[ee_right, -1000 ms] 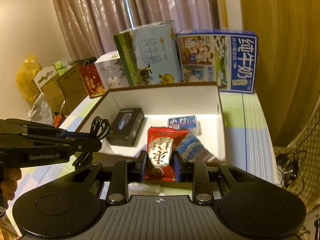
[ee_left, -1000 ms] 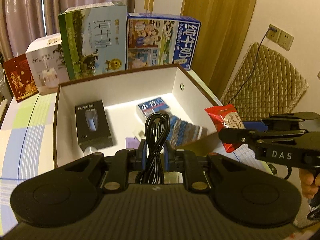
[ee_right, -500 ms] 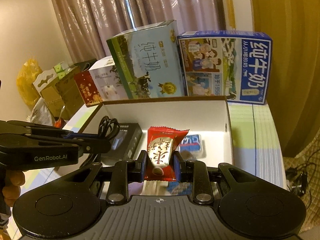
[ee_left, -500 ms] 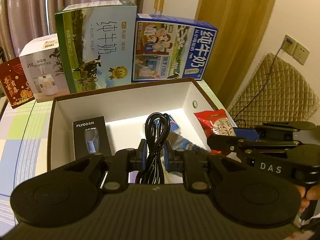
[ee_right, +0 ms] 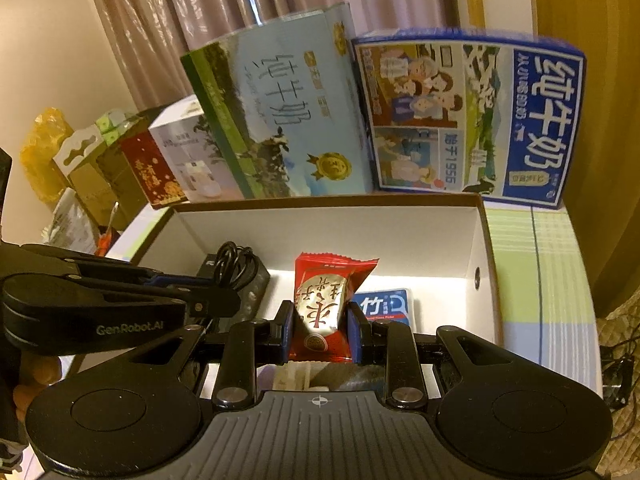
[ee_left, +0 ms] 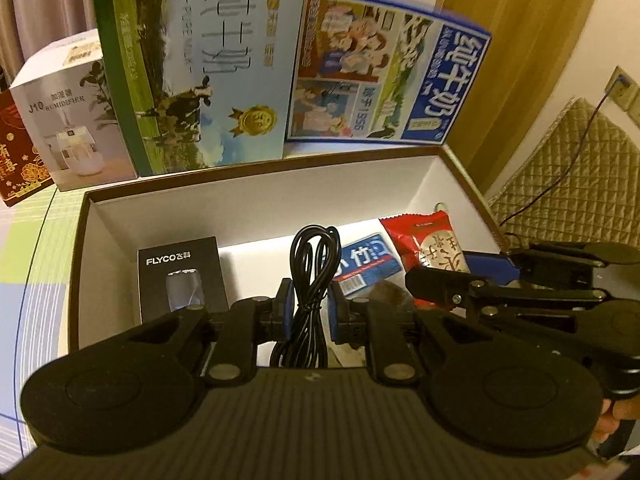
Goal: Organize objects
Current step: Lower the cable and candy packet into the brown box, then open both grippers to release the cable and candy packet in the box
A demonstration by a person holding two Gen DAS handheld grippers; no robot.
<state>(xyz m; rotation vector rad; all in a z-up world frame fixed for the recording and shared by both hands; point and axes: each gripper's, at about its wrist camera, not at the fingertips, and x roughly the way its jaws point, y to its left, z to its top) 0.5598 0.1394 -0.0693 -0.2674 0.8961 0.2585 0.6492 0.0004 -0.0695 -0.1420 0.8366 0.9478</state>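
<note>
1. Left gripper (ee_left: pixel 308 314): jaws nearly closed, pinching a coiled black cable (ee_left: pixel 312 276). The cable loop sticks up between the blue pads; the rest hangs below them.
2. Right gripper (ee_right: pixel 320 326): jaws closed onto a red snack packet (ee_right: pixel 326 304), held upright, crimped top edge pointing away from the camera.
3. Both grippers sit over the near side of the open white box (ee_left: pixel 256 196), left gripper left of the right one, close together. From the left wrist view the right gripper's tip (ee_left: pixel 436 286) with the packet (ee_left: pixel 432 246) is over the box's right half.
4. In the box: black FLYCO box (ee_left: pixel 180 276) lying flat at left; blue-and-white tissue pack (ee_left: pixel 366 264) right of centre on the floor. Something grey-brown shows below the grippers on the near side, can't tell what it is.
5. Behind the box's far wall, upright in a row: red gift box (ee_left: pixel 16 152) far left, white humidifier box (ee_left: pixel 72 120), green-and-blue milk carton (ee_left: pixel 200 72), blue milk carton (ee_left: pixel 384 76) at right.
6. All of it stands on a table with a pastel checked cloth (ee_right: pixel 536 264).
7. Right of the table: quilted beige cover (ee_left: pixel 576 184) with a dark wire across it.
</note>
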